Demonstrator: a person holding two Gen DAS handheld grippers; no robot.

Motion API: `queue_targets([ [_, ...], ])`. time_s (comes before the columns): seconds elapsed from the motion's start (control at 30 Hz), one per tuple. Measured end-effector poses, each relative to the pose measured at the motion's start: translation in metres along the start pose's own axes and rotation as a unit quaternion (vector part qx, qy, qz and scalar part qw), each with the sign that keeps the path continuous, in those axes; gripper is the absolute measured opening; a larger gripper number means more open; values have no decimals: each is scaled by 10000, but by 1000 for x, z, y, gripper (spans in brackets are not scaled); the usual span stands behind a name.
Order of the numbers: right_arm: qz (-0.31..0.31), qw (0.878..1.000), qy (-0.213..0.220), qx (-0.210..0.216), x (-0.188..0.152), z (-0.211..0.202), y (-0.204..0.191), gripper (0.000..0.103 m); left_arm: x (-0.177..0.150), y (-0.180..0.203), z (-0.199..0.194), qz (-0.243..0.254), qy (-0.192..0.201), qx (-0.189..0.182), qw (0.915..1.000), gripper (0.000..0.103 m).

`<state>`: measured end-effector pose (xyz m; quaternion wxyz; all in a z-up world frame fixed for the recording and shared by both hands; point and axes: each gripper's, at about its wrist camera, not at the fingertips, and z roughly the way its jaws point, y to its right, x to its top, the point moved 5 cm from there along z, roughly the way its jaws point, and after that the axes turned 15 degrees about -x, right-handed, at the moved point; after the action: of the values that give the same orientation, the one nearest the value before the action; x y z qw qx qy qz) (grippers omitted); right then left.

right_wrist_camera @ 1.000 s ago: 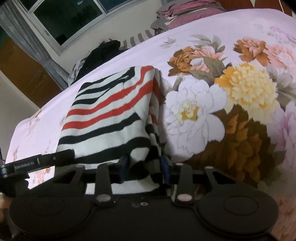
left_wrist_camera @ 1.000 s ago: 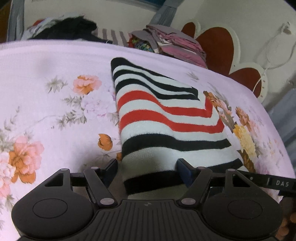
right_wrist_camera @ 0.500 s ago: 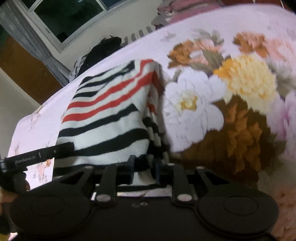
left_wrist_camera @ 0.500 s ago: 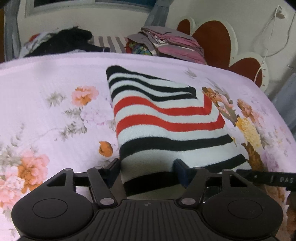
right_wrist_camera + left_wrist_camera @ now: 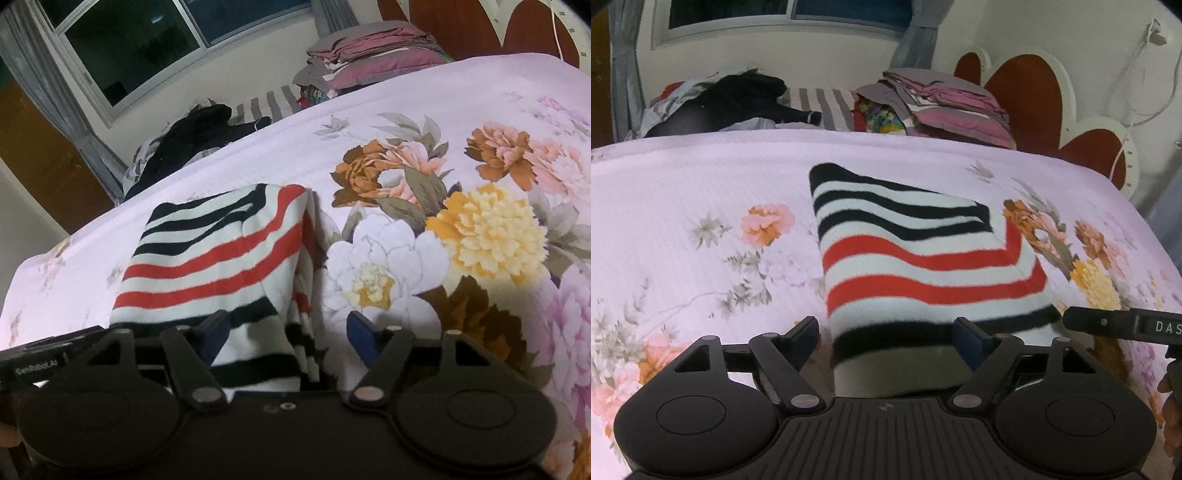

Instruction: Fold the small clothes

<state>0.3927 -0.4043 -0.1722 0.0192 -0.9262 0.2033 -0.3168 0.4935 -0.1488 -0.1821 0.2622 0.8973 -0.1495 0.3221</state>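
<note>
Step in hand: release after a fold. The knitted garment with black, red and white stripes (image 5: 923, 266) lies folded into a compact rectangle on the bed covered by a pink floral sheet (image 5: 701, 184), towards the sheet's near edge, well clear of the far edge where other clothes are heaped.

Left tongs (image 5: 886, 332): jaws opening, near hem of the garment between them, pads not seen pressing on it. Right tongs (image 5: 284, 328): jaws opening too; the garment's near right corner sits between them but closer to one side, w/ a clear gap at the other pad, so nothing is gripped.

Vs. 1 s ago: right tongs were pinched tight on that corner, now spread wide; left tongs widened slightly; both views pulled back and up a bit, garment shape unchanged.

Next move, prob.: tongs to be lifted straight clear w/o dragging the hem, then the folded piece either smoothed or moved aside, and another item fetched.
</note>
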Motion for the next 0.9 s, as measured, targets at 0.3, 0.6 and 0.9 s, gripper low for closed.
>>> queue_targets([
  [0.3, -48, 9999, -97, 5, 12, 22, -10, 74, 8, -11, 17, -70, 7, -12, 10000, 79],
  [0.6, -85, 9996, -252, 101, 20, 52, -10, 74, 5, -26, 41, -492, -123, -413, 9979, 79],
  [0.9, -9, 9952, -543, 816, 19, 76, -14, 61, -4, -27, 63, -810, -215, -856, 9928, 82],
])
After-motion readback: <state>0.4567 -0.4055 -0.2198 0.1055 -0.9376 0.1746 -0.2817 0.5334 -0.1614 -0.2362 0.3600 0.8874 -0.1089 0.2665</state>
